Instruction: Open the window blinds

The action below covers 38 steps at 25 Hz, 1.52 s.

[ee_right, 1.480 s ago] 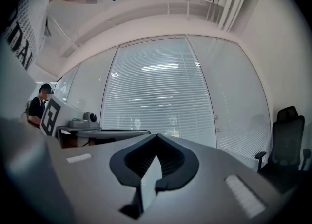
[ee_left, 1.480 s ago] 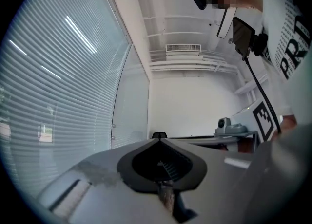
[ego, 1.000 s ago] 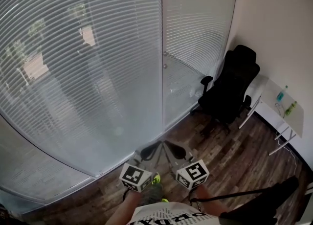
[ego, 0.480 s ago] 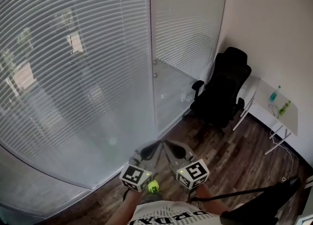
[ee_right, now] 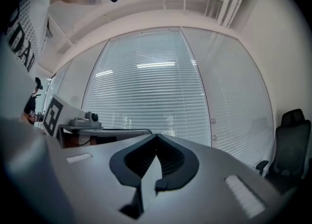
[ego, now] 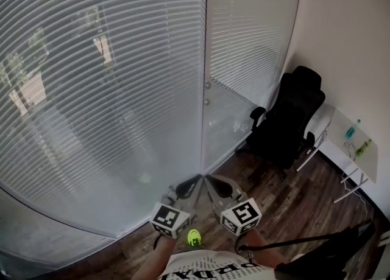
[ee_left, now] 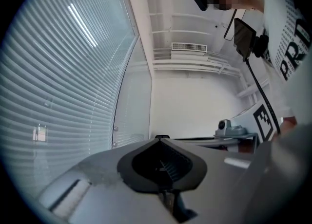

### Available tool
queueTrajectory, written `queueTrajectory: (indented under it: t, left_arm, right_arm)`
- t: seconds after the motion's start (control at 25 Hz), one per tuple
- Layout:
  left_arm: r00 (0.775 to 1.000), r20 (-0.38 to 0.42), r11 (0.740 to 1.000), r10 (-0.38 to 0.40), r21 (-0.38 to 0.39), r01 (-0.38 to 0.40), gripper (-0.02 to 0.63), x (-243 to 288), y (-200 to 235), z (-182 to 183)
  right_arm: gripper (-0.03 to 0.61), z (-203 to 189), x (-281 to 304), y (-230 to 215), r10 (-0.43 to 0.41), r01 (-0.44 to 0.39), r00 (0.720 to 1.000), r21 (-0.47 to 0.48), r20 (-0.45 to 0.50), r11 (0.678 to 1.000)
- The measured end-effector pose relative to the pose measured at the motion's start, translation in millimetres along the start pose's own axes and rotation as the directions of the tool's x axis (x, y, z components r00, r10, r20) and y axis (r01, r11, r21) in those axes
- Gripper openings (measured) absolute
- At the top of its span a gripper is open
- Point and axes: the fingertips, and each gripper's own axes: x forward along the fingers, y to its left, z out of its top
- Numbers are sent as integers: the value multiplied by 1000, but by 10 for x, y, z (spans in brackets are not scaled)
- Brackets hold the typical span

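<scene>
White slatted window blinds hang behind tall glass panels and fill the left and middle of the head view; their slats are tilted nearly flat, with blurred outdoor shapes showing through. A narrower blind covers the panel to the right of the frame post. My left gripper and right gripper are held side by side, low in the view, tips close together and pointing at the foot of the post. Both are shut and empty. The blinds also fill the right gripper view; in the left gripper view the blinds take up the left side.
A black office chair stands in the right corner by the white wall. Beside it is a white desk with small bottles. Two round knobs sit on the glass by the post. The floor is dark wood planks.
The view shifted left and back right, and the glass wall now looks slightly nearer. Both grippers kept their place low in the view, shut and side by side.
</scene>
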Motion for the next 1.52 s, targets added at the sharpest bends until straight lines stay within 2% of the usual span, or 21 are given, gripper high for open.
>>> queueTrajectory:
  t: [0.16, 0.56, 0.68, 0.96, 1.24, 1.52]
  left_arm:
    - [1000, 16, 1000, 0, 4, 0, -9, 183, 198, -84]
    - [998, 63, 1000, -4, 20, 2, -9, 607, 860, 23]
    - [998, 62, 1000, -4, 18, 3, -9, 755, 1059, 118]
    - [999, 43, 1000, 14, -21, -13, -9, 1071, 1324, 79]
    - [998, 20, 998, 58, -34, -57, -9, 1373, 1573, -68]
    - [995, 0, 994, 101, -30, -101, -9, 1746, 1757, -46]
  right_arm:
    - [8, -105, 198, -192, -10, 10, 1000, -12, 2, 1000]
    - [8, 5, 857, -587, -35, 36, 999, -67, 15, 997]
    - [8, 94, 1062, -721, -44, 45, 999, -62, 14, 997]
    - [8, 56, 1335, -1056, -62, 62, 998, -24, -11, 998]
    - [8, -54, 1589, -1371, -23, 23, 999, -4, -28, 1000]
    - [8, 29, 1820, -1766, 30, -30, 999, 19, -18, 999]
